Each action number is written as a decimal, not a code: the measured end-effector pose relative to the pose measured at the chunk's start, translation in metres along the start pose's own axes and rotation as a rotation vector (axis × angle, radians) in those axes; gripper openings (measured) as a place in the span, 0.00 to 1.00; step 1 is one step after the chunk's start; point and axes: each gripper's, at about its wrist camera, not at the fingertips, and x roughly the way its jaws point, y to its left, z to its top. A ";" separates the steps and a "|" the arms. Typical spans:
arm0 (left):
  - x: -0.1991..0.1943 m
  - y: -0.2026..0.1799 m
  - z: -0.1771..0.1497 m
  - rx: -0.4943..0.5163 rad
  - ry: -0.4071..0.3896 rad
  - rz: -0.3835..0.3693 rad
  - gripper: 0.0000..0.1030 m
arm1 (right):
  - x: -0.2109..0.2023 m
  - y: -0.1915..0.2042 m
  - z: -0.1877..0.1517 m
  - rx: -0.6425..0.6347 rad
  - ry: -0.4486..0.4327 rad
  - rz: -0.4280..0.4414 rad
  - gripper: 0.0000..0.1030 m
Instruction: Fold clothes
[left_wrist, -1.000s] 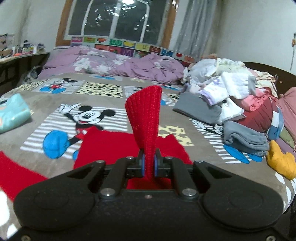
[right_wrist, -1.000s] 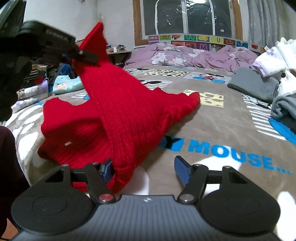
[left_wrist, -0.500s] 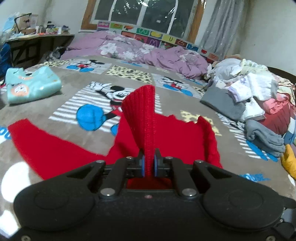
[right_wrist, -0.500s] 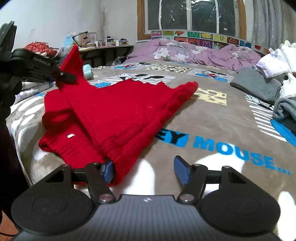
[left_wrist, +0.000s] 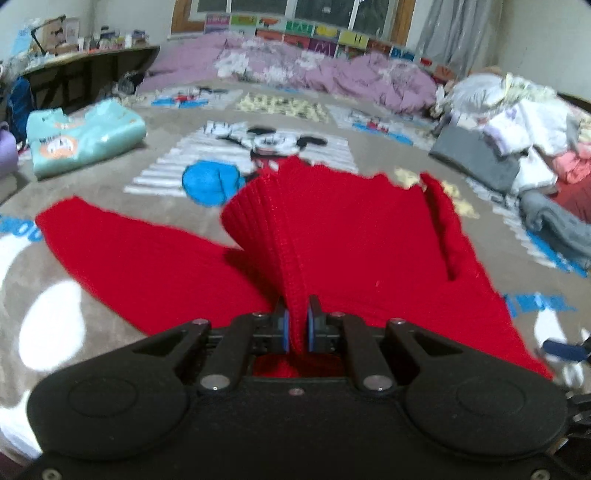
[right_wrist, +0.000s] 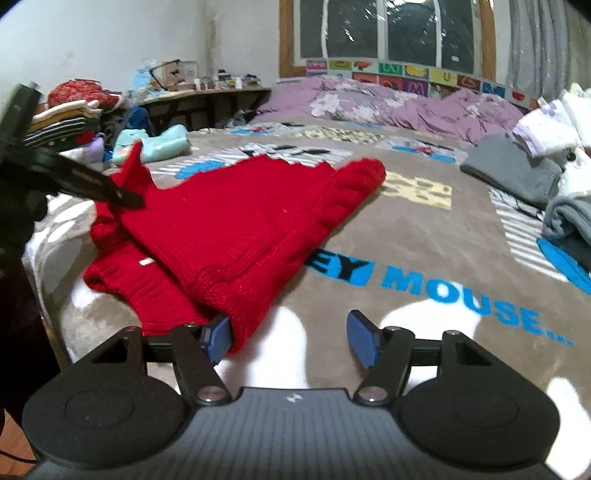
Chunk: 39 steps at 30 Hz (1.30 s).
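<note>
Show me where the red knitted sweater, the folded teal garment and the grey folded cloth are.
red knitted sweater (right_wrist: 236, 229), right wrist view, flat top panel.
folded teal garment (left_wrist: 83, 138), left wrist view, its top face.
grey folded cloth (right_wrist: 513, 166), right wrist view, upper surface.

Two low, close wrist views across one red sweater (left_wrist: 369, 240).
</note>
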 end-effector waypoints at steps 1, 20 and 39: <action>-0.001 0.001 0.001 0.003 0.002 0.008 0.08 | -0.004 0.000 0.001 -0.005 -0.018 0.014 0.64; -0.027 -0.016 0.043 0.084 -0.075 0.050 0.44 | 0.014 0.031 0.021 -0.120 -0.140 0.183 0.64; 0.120 -0.145 0.128 0.204 0.088 -0.236 0.45 | 0.027 0.021 0.025 -0.065 -0.130 0.253 0.64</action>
